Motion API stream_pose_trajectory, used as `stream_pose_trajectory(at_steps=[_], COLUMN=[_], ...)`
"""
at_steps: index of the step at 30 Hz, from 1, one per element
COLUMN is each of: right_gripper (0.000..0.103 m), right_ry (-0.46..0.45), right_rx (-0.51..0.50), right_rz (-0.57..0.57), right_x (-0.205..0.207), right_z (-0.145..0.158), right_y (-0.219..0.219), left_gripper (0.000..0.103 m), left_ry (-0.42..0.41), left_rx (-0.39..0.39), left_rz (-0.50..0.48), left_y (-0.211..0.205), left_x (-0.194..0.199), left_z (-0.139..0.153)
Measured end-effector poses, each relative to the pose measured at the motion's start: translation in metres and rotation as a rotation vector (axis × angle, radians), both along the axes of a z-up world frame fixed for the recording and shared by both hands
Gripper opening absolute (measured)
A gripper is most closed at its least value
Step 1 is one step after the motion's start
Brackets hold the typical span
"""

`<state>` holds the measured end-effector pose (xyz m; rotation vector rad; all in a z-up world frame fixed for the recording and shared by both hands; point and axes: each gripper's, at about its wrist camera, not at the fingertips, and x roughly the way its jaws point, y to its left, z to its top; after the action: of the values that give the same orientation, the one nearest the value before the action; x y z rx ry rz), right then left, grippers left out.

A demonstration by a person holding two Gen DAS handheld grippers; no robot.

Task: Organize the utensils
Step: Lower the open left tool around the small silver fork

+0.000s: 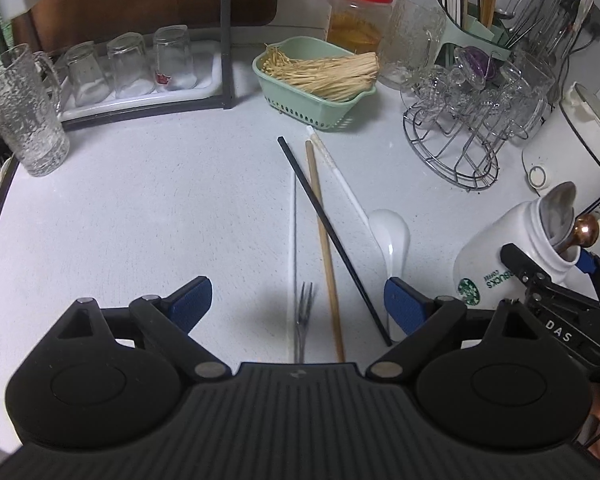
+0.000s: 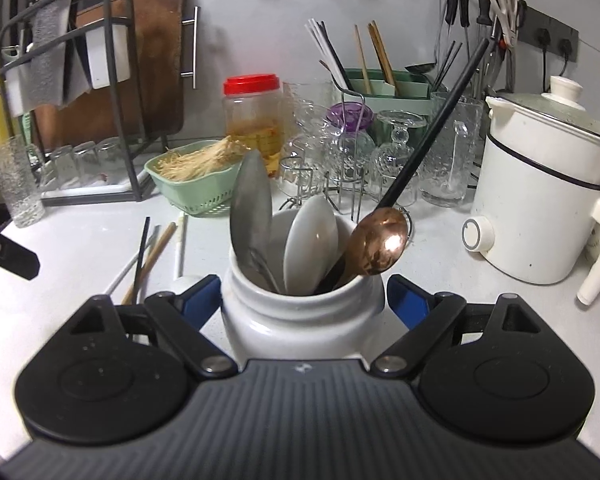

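Left wrist view: looked steeply down at white counter (image 1: 140,200), fairly close. Right wrist view: faced wall, very near white jar (image 2: 300,320). Shared: jar, green basket (image 1: 320,108).

The fork (image 1: 303,312) was blurred, and its lower end was hidden behind the left gripper (image 1: 298,300). The base of the white jar (image 2: 300,312) was covered by the right gripper (image 2: 304,300).

White jar (image 1: 496,276) bears a Starbucks Coffee logo, upside down; right tool (image 1: 556,276) reads "DAS"
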<state>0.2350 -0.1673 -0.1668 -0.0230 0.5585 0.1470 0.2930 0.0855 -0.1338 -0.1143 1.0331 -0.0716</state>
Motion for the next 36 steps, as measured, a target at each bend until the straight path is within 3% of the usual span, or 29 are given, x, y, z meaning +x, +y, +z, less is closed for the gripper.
stream_pose_trajectory(at_steps=[5, 14, 25, 30, 36], right_gripper=[0.090, 0.089, 0.090, 0.090, 0.090], right_ry=[0.008, 0.012, 0.025, 0.028, 0.028], right_rx=[-0.006, -0.014, -0.025, -0.032, -0.044], right_rz=[-0.014, -0.035, -0.062, -0.069, -0.079], right_x=[0.001, 0.001, 0.003, 0.003, 0.004], right_z=[0.000, 0.002, 0.002, 0.002, 0.002], right_y=[0.002, 0.006, 0.009, 0.010, 0.012], left_gripper=[0.087, 0.060, 0.029, 0.028, 0.028], left_ry=[-0.002, 0.035, 0.097, 0.085, 0.082], left_rx=[-0.007, -0.059, -0.064, -0.068, -0.059], left_rz=[-0.036, -0.060, -0.130, -0.221, -0.258], left_y=[0.001, 0.011, 0.017, 0.006, -0.004], left_x=[0.009, 0.020, 0.035, 0.033, 0.040], left_z=[-0.010, -0.034, -0.063, -0.067, -0.071])
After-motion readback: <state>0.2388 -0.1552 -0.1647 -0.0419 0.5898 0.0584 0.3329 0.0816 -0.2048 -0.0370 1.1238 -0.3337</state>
